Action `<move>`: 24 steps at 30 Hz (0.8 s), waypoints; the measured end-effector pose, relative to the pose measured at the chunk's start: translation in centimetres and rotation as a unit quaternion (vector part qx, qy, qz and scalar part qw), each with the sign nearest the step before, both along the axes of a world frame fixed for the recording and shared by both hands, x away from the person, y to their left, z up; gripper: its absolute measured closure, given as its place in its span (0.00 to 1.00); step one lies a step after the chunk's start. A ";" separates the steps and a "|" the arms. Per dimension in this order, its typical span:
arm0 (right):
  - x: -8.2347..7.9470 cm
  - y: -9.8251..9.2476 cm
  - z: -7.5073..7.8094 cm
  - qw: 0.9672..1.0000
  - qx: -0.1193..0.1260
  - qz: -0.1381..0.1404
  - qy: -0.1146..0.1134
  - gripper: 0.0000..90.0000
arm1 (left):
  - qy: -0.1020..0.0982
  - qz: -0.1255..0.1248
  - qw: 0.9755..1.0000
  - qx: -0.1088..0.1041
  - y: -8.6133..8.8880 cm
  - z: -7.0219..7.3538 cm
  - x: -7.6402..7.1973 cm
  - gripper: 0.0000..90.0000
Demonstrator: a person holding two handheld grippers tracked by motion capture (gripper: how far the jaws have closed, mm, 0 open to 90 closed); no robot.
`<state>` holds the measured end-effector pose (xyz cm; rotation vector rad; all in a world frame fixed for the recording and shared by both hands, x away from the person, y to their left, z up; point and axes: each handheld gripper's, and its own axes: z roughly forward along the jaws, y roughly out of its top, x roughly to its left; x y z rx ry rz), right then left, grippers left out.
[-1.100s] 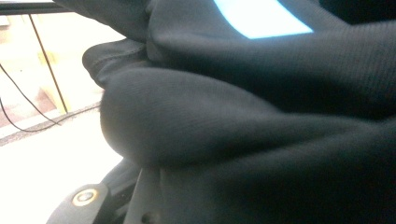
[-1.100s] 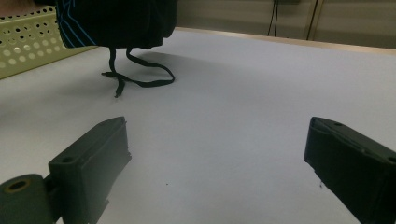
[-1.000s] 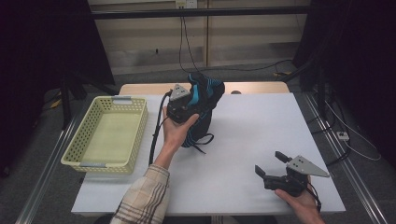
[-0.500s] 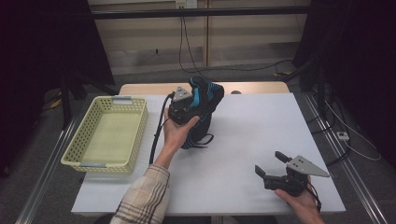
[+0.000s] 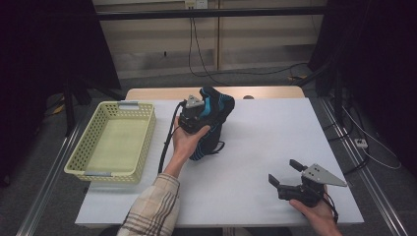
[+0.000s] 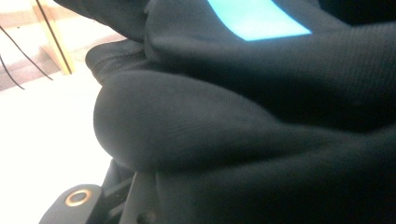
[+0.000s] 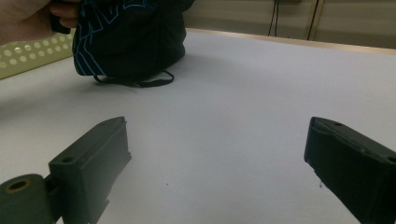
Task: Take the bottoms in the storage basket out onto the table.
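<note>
Left hand-held gripper (image 5: 199, 114) is clamped on the black bag with blue trim (image 5: 212, 123), its jaws just easing a touch wider with the dark fabric bunched between them. The bag's bottom touches the white table (image 5: 275, 132) near the middle, top lifted, cord trailing beside it. The yellow basket (image 5: 114, 140) sits well apart, at the table's left edge. Right hand-held gripper (image 5: 287, 173) rests low at the near right, jaws spread wide over bare table

The high view looks down on the table (image 5: 255, 147). The left gripper view presses against the dark garment (image 6: 243, 140); the right gripper view, low over the table, sees it farther off.
</note>
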<state>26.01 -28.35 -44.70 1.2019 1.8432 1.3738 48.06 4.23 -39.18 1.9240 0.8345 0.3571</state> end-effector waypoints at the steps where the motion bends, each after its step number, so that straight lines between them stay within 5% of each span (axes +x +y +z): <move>1: 0.0 0.0 0.0 1.000 0.000 0.000 0.000 0.07 | 0.000 0.000 1.000 0.001 0.0 -0.1 0.0 0.74; 10: 0.0 0.0 0.0 1.000 0.000 0.000 0.000 0.07 | 0.021 -0.002 1.000 0.023 0.0 -1.3 0.5 0.71; 17: 0.0 0.0 0.0 1.000 0.000 0.000 0.000 0.07 | 0.038 0.007 0.999 0.023 0.0 -1.7 0.7 0.58; 24: 0.0 0.0 0.0 1.000 -0.001 0.001 0.000 0.07 | 0.035 0.004 0.998 0.061 -0.4 -2.1 0.7 0.53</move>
